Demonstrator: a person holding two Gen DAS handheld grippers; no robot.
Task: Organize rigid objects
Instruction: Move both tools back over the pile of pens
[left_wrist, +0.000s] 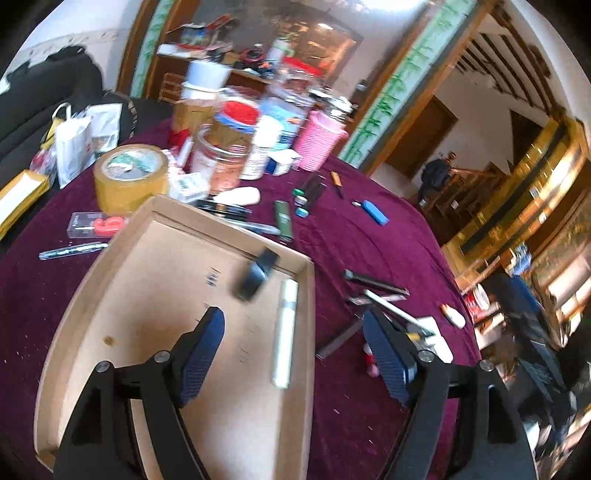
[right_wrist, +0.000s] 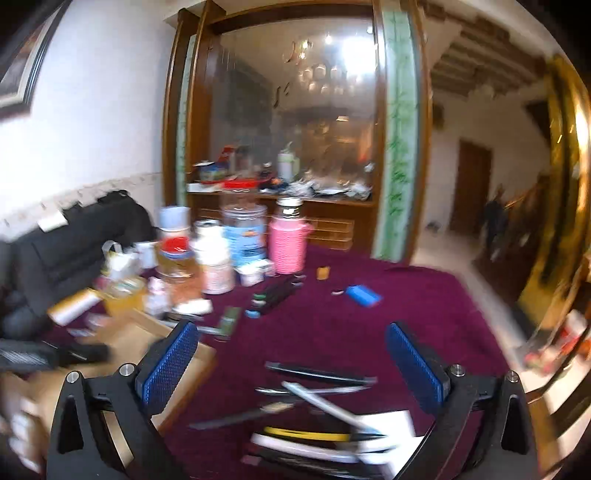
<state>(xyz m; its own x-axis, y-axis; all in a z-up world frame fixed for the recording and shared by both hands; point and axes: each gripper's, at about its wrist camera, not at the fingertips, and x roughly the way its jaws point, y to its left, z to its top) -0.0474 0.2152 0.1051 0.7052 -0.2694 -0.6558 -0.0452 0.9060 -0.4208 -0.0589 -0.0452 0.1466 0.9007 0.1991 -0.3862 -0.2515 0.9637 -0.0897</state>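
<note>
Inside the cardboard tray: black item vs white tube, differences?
The black item is dark, short and blocky; the white tube is pale, long and slim. The black item is motion-blurred near the tray's far wall; the tube lies sharp along its right wall. Both are inside the tray, ungripped.

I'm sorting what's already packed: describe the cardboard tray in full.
The cardboard tray is a shallow, open-topped brown box with low upright walls, lying flat on the maroon tablecloth. Inside lie a white cylindrical tube along its right wall and a blurred black object near the far corner. The open left gripper hovers over its near right side.
</note>
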